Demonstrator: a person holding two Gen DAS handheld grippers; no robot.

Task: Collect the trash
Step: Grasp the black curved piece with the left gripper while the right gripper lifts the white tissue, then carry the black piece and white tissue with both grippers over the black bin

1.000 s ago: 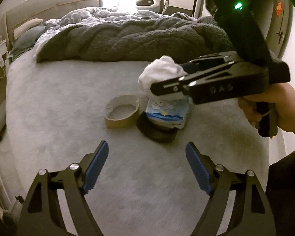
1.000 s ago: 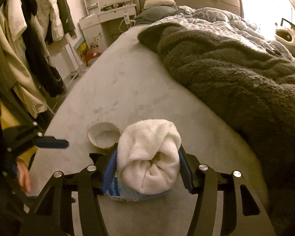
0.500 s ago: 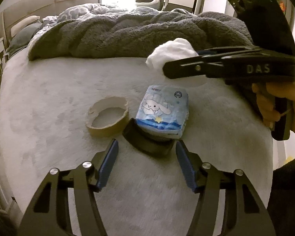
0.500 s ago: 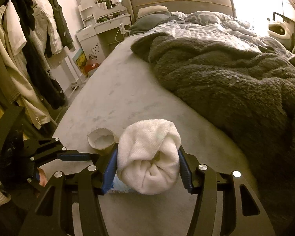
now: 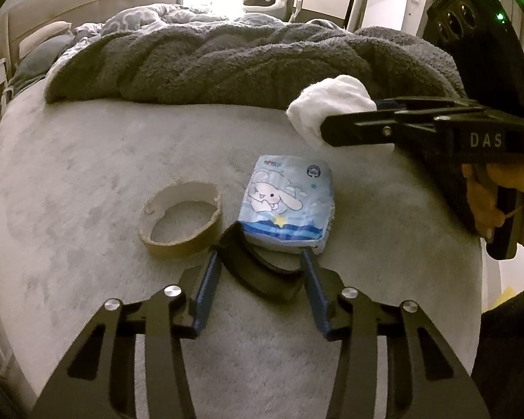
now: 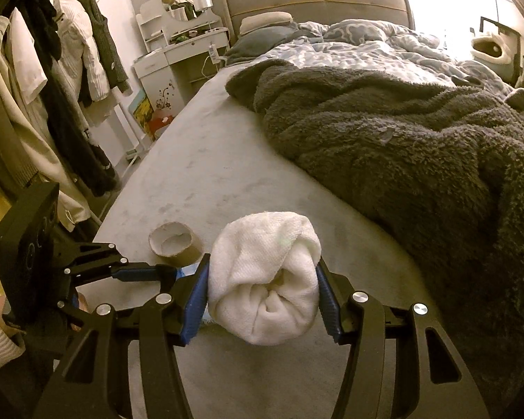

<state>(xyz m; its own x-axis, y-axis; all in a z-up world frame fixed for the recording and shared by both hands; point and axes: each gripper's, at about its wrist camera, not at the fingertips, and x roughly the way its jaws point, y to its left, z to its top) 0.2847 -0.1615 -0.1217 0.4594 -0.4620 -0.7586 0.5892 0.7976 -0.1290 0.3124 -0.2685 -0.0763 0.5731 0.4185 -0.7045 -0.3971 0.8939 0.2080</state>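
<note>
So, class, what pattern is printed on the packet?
A white cartoon rabbit on blue, on the packet; left wrist view.

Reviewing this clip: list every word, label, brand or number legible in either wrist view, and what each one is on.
"DAS": raised letters on the side of the right gripper, seen in the left wrist view.
Tissue pack: a small red-and-blue logo at top left and a round blue seal at top right, both too small and blurred to read.
Right wrist view: no readable text.

Left hand-held gripper [image 5: 258, 267] jaws closing; right hand-held gripper [image 6: 262, 276] clamped.
</note>
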